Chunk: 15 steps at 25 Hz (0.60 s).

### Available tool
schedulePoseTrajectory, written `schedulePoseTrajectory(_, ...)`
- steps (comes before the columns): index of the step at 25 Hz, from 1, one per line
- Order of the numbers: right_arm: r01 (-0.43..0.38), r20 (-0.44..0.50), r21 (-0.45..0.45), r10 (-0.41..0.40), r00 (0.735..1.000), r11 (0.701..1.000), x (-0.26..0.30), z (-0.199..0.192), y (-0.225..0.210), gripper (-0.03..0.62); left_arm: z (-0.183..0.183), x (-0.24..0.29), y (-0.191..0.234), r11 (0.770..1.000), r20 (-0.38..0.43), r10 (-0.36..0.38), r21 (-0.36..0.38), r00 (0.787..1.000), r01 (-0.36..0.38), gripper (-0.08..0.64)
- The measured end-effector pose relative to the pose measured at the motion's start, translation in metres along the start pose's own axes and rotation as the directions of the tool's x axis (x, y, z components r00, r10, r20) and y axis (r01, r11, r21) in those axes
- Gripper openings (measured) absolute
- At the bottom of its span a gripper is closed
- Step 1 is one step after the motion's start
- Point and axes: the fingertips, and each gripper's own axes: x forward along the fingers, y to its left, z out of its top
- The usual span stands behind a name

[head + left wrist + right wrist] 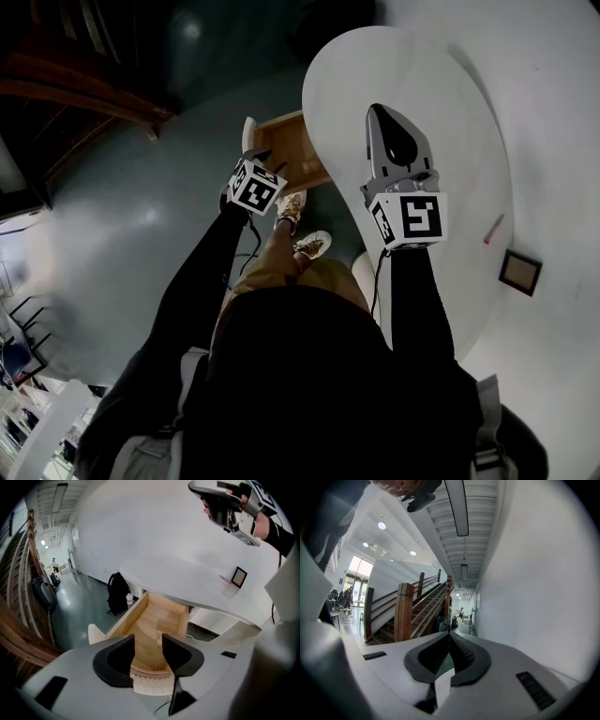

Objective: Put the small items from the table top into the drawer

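between the spread, empty left tongs (147, 639), only the open drawer (157, 620) at lower centre, likely lined up for dropping. right tongs (449, 637) clenched on nothing, level above the desk (450, 122). pink pen (493, 229) and dark square (519, 272) at right, near the desk edge, with bare room around.

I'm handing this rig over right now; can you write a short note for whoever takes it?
Left gripper: open, empty, above the open light wooden drawer.
Right gripper: shut, empty, above the white rounded table.
On the table: a thin pink stick and a small dark square frame.
Done: drawer open. Left to do: both items into the drawer.
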Motion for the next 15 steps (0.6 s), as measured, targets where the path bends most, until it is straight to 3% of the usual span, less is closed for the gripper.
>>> schedulePoseTrajectory(5,0.023,0.005,0.005,-0.023,1.000,1.000,-0.003,0.000,-0.004,0.028,0.008,-0.002,-0.001,1.000,0.026,0.005,-0.002,1.000,-0.005,0.195)
schedulePoseTrajectory(10,0.048,0.019,-0.005,-0.048,0.999,0.999,-0.007,0.009,-0.007,0.028,0.040,-0.026,0.002,0.999,0.116,0.022,0.028,0.993,-0.026,0.195)
schedulePoseTrajectory(15,0.091,0.039,-0.011,-0.090,0.995,0.996,-0.011,0.024,-0.013,0.028,0.096,-0.073,0.011,0.995,0.273,0.061,0.060,0.960,-0.080,0.195)
